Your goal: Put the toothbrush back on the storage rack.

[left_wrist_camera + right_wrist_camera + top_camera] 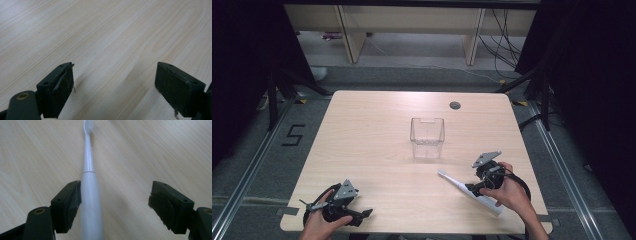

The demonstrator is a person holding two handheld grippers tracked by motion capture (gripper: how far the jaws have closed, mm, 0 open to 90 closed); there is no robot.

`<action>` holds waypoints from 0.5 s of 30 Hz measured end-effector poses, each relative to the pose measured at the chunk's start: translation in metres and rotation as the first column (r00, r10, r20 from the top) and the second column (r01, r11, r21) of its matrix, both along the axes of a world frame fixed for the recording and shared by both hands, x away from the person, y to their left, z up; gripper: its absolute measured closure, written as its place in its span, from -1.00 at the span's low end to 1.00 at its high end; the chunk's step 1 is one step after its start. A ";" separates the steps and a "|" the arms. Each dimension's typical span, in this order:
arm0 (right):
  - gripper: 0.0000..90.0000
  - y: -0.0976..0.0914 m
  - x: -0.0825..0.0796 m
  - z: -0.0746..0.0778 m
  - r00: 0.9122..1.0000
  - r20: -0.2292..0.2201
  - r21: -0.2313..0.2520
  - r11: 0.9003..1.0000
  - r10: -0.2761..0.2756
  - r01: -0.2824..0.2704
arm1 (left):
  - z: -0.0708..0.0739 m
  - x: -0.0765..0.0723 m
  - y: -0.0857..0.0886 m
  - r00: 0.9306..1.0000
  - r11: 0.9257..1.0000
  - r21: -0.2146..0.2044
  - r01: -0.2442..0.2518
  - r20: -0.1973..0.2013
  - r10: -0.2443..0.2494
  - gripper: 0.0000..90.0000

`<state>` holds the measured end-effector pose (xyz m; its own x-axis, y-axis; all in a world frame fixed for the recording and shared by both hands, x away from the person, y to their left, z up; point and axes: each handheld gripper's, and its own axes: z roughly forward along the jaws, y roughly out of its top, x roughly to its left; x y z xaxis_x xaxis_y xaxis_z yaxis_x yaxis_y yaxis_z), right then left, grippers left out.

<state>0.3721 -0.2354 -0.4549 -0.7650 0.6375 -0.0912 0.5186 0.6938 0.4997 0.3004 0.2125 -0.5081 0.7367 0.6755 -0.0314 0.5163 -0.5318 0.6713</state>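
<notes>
Toothbrush (467,190), white, lies flat near the table's (372,150) front right corner, bristle head toward the middle. Right gripper (115,207) straddles its handle with jaws wide apart, one pad just beside it, not clamped. Clear plastic container (427,137) stands upright mid-table, nothing visible inside. Left gripper (115,87) rests by the front left corner, jaws apart over bare wood.

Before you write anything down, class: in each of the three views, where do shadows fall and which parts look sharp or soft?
High view: even overhead light, a soft shadow beside the clear container, dark surroundings. Left gripper view: blurred shadows stretch over the table from the near jaws; wood grain sharp. Right gripper view: toothbrush handle sharp between the open right gripper, brush head slightly soft, faint shadow beside it.
</notes>
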 end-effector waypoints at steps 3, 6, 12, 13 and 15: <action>-0.40 0.003 0.001 -0.001 1.000 -0.020 0.001 1.000 0.001 -0.001 | 0.000 0.000 0.000 1.000 1.000 0.000 0.000 -0.001 0.000 -0.66; -0.38 0.005 0.002 0.000 0.999 -0.034 -0.018 1.000 -0.001 0.000 | 0.001 0.000 0.000 1.000 1.000 0.007 0.001 -0.003 -0.001 -0.66; -0.34 0.009 0.004 -0.004 0.998 -0.062 -0.038 0.999 0.011 -0.013 | 0.000 0.000 0.000 1.000 1.000 0.008 0.002 -0.004 -0.002 -0.66; -0.32 0.010 0.007 -0.006 0.998 -0.059 -0.036 0.999 0.036 -0.039 | 0.000 0.000 0.000 1.000 1.000 0.008 0.002 -0.004 -0.002 -0.66; -0.30 0.010 0.007 -0.006 0.998 -0.065 -0.045 0.999 0.026 -0.029 | 0.000 0.000 0.000 1.000 1.000 0.008 0.003 -0.004 -0.003 -0.66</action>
<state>0.3787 -0.2250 -0.4612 -0.7872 0.6127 -0.0702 0.5293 0.7297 0.4328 0.3005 0.2127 -0.5077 0.7387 0.6734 -0.0295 0.5175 -0.5386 0.6649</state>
